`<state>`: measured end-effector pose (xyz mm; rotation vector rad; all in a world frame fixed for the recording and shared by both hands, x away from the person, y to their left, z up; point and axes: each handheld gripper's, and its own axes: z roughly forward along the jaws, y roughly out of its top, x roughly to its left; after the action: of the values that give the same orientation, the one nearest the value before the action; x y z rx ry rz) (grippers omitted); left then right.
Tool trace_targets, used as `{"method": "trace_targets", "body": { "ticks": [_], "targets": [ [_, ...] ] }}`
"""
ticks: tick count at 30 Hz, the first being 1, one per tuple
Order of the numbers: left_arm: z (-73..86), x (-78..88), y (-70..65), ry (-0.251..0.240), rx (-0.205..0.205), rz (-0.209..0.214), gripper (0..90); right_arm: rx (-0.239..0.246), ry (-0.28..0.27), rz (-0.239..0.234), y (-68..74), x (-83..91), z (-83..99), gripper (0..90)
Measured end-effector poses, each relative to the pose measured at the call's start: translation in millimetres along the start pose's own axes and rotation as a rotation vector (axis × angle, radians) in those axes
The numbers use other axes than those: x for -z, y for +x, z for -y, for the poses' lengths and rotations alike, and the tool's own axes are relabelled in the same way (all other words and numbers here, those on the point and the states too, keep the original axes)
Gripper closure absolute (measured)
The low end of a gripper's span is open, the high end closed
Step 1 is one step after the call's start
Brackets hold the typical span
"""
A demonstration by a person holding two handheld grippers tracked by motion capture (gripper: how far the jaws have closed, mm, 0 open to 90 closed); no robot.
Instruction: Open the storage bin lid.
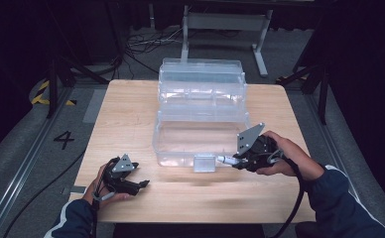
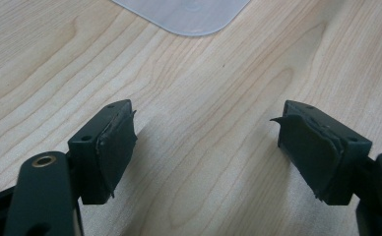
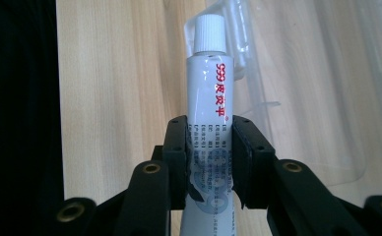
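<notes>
Table (image 1: 131, 114) evenly bright, surroundings dark; soft shadows under hands; high view slightly blurred; glare on tube (image 3: 209, 98).

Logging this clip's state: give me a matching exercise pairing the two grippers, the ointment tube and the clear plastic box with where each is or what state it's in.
Things:
1. left gripper
2. right gripper
3. tube
4. clear box

States:
A. lid raised, at the middle of the table
B. white cap pointing away from the jaws
C. open, over bare wood
D. shut on the tube, near the box's front latch

Pairs: 1-C, 2-D, 3-B, 4-A
</notes>
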<state>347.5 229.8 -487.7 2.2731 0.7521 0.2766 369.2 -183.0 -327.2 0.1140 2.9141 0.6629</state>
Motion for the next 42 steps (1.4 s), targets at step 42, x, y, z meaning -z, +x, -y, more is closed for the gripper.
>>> {"method": "trace_targets", "body": {
  "ticks": [42],
  "targets": [
    [0.1, 0.0, -0.2, 0.0, 0.003, -0.001, 22.4, -0.028, 0.088, 0.044, -71.0, -9.5, -33.7, 70.8]
  ]
}}
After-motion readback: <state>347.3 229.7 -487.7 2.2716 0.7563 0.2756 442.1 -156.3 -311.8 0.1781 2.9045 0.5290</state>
